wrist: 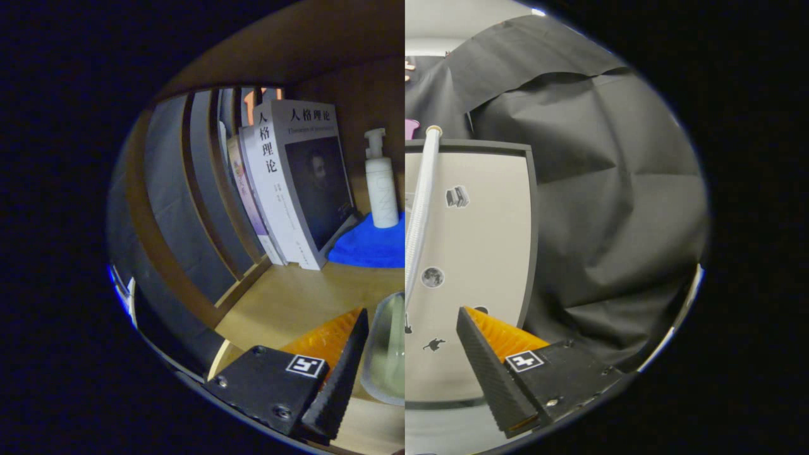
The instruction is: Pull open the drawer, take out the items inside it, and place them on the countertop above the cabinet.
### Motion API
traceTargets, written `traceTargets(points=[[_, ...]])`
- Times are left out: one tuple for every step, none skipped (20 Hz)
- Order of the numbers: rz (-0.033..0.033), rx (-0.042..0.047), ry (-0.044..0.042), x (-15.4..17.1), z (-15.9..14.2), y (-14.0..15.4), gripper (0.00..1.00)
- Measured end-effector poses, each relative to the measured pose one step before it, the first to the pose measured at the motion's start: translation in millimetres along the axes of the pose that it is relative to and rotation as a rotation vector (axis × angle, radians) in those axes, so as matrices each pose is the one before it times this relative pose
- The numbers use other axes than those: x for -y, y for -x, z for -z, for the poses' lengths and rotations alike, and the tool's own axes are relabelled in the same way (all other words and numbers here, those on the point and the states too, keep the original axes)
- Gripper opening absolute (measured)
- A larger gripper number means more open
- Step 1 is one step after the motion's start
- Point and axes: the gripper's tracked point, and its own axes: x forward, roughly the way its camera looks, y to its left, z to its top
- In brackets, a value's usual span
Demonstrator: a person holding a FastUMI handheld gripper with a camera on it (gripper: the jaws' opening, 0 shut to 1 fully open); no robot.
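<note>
Wooden desk (284, 303) surface runs ahead of the gripper (412, 311), under a brown wooden overhang, with black cloth (619, 208) hanging as the backdrop on the right.

1. Task item: a translucent, rounded container (387, 347) stands on the desk between the jaws. Its visible side lies against the inner edge of the left finger (344, 366). The view breaks along a vertical seam at this point, so the container's far side cannot be made out.
2. Jaws: spread wide. The right finger (486, 366) stands clear of the visible part of the container; nothing is pinched.
3. Ahead of the right finger: a pale grey panel (493, 240) with a dark frame, carrying several small stickers. Whether it is the drawer front cannot be told. A white ribbed hose (420, 208) runs up along its left edge.
4. Beyond the left finger: a blue cloth (370, 243) lies on the desk, with a white pump bottle (381, 189) upright on it.
5. Just left of the bottle: a row of books (291, 183) stands leaning, the front one's corner touching the cloth. Vertical wooden slats (196, 189) rise left of the books.
</note>
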Motion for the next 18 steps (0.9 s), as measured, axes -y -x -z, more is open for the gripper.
traceTargets(points=[[0.00247,0.02959,0.01312,-0.96,0.45,7.68,0.91],[0.00382,0.03075,0.01263,-0.02,-1.19,9.43,0.91],[0.00048,0.03092,0.0122,-0.92,-0.08,11.43,0.91],[-0.00125,0.0336,0.00975,-2.47,-0.96,13.98,0.92],[0.00146,0.03081,0.00965,-1.03,-0.15,13.0,0.92],[0.00325,0.03026,0.00371,-1.16,0.4,14.56,0.92],[-0.00409,0.02818,0.00146,-2.05,0.4,15.69,0.93],[0.00145,0.02282,-0.00003,-1.54,2.38,15.24,0.93],[0.0053,0.0153,0.00101,1.42,4.79,14.17,0.93],[-0.00317,0.00639,-0.0007,-0.41,6.68,14.61,0.94],[-0.00296,0.01146,-0.00696,-1.45,5.81,10.7,0.94],[0.00223,0.00238,-0.0002,0.75,5.71,10.08,0.94],[0.00246,0.0077,-0.00634,2.01,5.83,11.23,0.95],[0.00344,0.00883,-0.0077,-0.26,4.15,10.15,0.95],[0.00469,0.00839,-0.00502,0.99,5.02,9.93,0.95],[0.00945,0.01185,-0.00441,0.6,4.04,9.45,0.95],[0.00455,0.00396,0.00229,0.23,7.04,8.57,0.97],[0.00562,0.0,0.00657,-0.46,7.71,8.19,0.99]])
